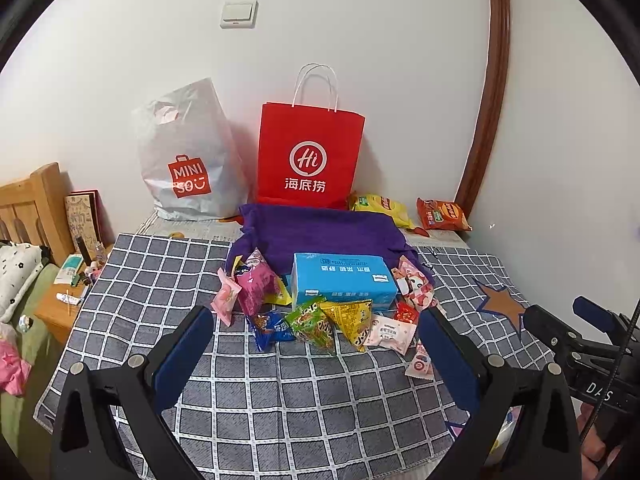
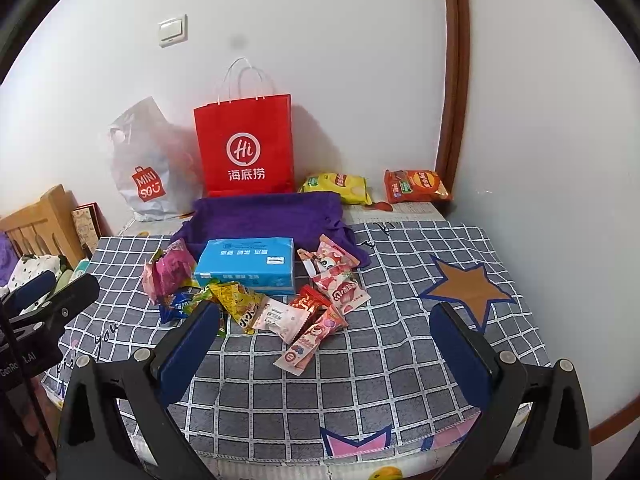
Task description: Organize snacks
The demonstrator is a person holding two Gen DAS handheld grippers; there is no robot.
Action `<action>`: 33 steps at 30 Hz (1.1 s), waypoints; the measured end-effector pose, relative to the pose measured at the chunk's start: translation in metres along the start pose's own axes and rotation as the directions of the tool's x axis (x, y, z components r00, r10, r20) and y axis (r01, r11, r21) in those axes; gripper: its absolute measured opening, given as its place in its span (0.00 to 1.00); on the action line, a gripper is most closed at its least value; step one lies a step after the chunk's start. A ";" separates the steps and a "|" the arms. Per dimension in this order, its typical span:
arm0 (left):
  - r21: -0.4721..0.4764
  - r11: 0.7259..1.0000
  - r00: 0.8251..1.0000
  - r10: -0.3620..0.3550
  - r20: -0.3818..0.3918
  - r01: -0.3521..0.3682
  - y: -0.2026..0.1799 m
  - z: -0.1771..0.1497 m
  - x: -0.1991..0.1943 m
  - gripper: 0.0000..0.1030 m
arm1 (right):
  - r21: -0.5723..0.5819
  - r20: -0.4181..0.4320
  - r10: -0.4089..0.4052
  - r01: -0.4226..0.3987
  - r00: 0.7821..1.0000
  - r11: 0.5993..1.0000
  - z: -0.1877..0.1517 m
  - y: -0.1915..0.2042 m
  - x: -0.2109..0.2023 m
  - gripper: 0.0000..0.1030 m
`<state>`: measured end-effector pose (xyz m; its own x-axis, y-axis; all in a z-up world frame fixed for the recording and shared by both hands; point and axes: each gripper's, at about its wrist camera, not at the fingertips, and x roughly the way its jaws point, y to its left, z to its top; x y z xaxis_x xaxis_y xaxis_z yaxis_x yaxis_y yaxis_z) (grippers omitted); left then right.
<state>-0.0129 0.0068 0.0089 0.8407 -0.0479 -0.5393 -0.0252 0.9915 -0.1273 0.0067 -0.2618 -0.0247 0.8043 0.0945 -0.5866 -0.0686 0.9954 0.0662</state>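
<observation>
Hovering above the checked cloth (image 1: 280,392), the left gripper (image 1: 316,336) and right gripper (image 2: 326,330) both hold their jaws wide apart, gripping nothing. The snack packets (image 1: 316,324) lie heaped at twelve o'clock from the left gripper, touching a blue box (image 1: 342,280) beyond them. A purple cloth (image 1: 320,228) and red bag (image 1: 310,156) stand farther back.

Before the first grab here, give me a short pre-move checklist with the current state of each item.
1. Left hand-held gripper open, empty: ok.
2. Right hand-held gripper open, empty: ok.
3. Snack pile within view, in front of the blue box: ok.
4. Purple fabric bin opening unobstructed: cannot tell, the box hides part of it.
5. Two chip bags apart from the pile, by the wall: ok.
</observation>
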 end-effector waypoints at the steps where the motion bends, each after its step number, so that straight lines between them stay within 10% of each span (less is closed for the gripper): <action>1: 0.000 1.000 1.000 0.000 0.001 0.000 0.000 0.000 -0.001 1.00 | -0.001 0.000 0.001 -0.001 1.000 1.000 0.000 0.000 0.000 1.00; 33: -0.006 1.000 1.000 0.007 -0.010 -0.007 0.011 -0.004 0.003 1.00 | 0.007 0.014 0.015 -0.015 1.000 1.000 -0.001 0.004 -0.006 1.00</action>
<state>-0.0127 0.0174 0.0019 0.8348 -0.0424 -0.5489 -0.0340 0.9912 -0.1283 0.0010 -0.2586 -0.0215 0.8111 0.1092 -0.5746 -0.0764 0.9938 0.0810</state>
